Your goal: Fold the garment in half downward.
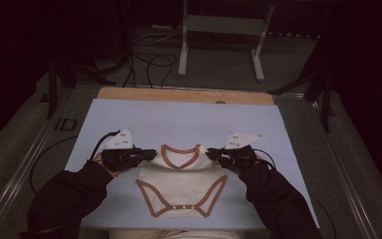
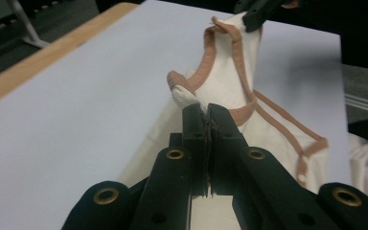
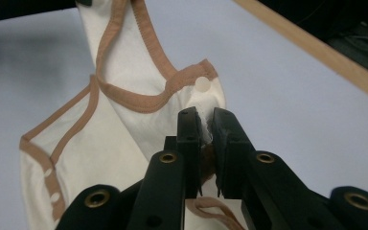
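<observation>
A cream baby bodysuit (image 1: 181,184) with brown trim lies stretched across the pale blue mat (image 1: 179,119), neckline toward the far side and snap crotch toward the near edge. My left gripper (image 1: 151,154) is shut on the bodysuit's left shoulder; in the left gripper view the bodysuit (image 2: 230,72) runs away from the pinched shoulder in my left gripper (image 2: 206,109). My right gripper (image 1: 210,154) is shut on the right shoulder, and in the right gripper view the cloth of the bodysuit (image 3: 124,52) sits squeezed between the jaws of my right gripper (image 3: 204,115), beside a white snap button.
A wooden table edge (image 1: 184,94) borders the mat's far side. Beyond it are a white metal stand (image 1: 219,30) and dark cables (image 1: 149,64) on the floor. Black tripod legs (image 1: 323,94) rise at the right. Bare mat lies beyond the bodysuit.
</observation>
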The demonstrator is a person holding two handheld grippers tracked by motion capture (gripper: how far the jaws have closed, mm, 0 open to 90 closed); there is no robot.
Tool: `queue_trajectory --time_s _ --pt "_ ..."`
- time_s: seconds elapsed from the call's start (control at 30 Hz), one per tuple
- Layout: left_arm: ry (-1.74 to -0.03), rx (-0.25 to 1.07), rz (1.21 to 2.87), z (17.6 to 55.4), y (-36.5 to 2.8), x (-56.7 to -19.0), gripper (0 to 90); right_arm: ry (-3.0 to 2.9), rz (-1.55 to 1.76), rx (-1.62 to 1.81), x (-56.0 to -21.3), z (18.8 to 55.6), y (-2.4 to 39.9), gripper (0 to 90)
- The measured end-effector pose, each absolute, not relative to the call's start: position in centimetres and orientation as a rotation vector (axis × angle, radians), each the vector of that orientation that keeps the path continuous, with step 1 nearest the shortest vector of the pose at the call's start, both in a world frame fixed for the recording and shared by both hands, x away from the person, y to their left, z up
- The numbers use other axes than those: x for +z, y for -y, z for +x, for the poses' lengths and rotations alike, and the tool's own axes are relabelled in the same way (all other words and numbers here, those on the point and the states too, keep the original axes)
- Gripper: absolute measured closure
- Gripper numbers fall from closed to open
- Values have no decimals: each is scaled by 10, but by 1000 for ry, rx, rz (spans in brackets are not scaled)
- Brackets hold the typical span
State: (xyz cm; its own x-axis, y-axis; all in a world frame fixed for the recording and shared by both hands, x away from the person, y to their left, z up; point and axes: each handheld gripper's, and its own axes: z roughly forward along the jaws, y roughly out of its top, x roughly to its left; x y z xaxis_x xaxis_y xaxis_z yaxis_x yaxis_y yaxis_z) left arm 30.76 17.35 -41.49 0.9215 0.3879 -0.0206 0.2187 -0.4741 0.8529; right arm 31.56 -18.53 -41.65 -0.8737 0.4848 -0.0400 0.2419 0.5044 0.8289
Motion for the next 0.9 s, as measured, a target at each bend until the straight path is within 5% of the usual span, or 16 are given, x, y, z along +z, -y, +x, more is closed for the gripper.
queue_trajectory --time_s 0.9 --pt "-472 24 2132 266 -170 -487 883 -2660 647 1280 -472 274 184 823"
